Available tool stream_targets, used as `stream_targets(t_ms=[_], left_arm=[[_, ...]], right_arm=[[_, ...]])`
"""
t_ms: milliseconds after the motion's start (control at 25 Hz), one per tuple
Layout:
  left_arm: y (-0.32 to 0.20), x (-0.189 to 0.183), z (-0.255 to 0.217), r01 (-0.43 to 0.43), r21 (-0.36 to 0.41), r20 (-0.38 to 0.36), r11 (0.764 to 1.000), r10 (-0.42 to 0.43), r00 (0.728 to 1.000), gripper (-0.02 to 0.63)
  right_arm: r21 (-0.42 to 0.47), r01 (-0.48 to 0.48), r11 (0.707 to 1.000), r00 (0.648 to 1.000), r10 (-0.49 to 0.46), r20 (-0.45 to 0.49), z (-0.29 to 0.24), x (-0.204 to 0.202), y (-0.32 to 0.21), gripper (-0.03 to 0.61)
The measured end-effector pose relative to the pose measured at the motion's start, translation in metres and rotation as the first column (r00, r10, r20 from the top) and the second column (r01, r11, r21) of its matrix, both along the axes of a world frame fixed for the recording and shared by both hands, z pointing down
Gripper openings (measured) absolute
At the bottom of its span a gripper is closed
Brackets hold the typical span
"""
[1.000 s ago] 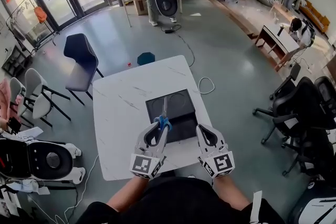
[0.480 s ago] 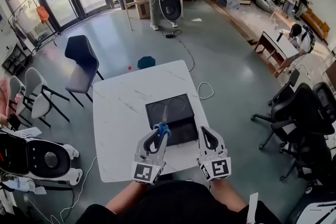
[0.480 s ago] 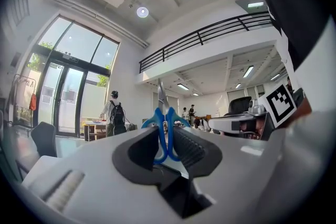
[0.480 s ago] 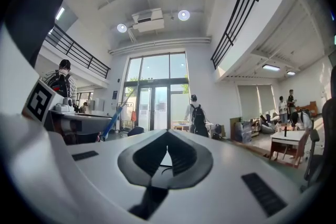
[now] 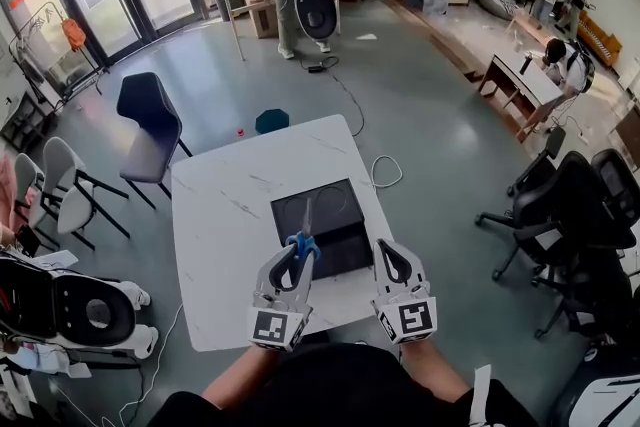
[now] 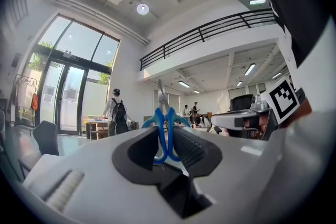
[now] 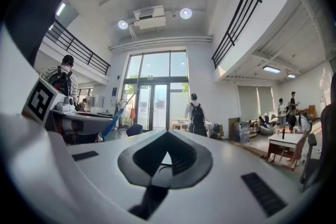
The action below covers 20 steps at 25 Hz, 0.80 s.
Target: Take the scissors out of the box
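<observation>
Head view, left gripper point(image 5: 298, 253): clamped on the scissors point(image 6: 157, 134) and held over the near left part of the box point(image 5: 340, 210).
Scissors, place: the blue handle loops sit side by side between the pads. The blades stick out past the jaw tips and point away from the person, above the box's dark inside.
Scissors, progress: they look lifted clear of the box, but how far above it cannot be told.
Scissors, handling: probably light and stiff, with thin metal blades that are slick and pointed.
Scissors, where to hold: the plastic loops give the pads the best purchase, and that is where the grip is now. Because the pinch is far from the pivot, the blades could swing or the loops could slide if the grip loosens.
Box, place: black and open at the top, it sits on the white table point(image 5: 220, 245) toward the near edge.
Box, contents: the inside looks dark and bare, though a small item left in it could not be made out.
Right gripper point(image 5: 385, 250): its jaws are closed tip to tip with nothing between them. It hangs at the box's near right corner, apart from the scissors.
</observation>
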<state>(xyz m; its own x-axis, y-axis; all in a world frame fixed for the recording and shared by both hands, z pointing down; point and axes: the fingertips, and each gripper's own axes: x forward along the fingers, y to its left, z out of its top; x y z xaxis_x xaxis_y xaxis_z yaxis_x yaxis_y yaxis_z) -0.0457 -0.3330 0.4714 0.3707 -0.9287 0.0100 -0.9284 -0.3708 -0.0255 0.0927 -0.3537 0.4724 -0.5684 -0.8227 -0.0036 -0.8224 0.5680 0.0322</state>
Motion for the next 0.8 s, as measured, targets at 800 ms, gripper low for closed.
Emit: stream_targets(t_ms=[800], left_arm=[[-0.0024,-0.0004,0.0021,0.018,-0.035,-0.003,0.999,-0.018,1.0,0.097]], right_arm=[[-0.031,0.015,0.999,1.0,-0.016,-0.021,0.0063,-0.0028,-0.0026,0.008]])
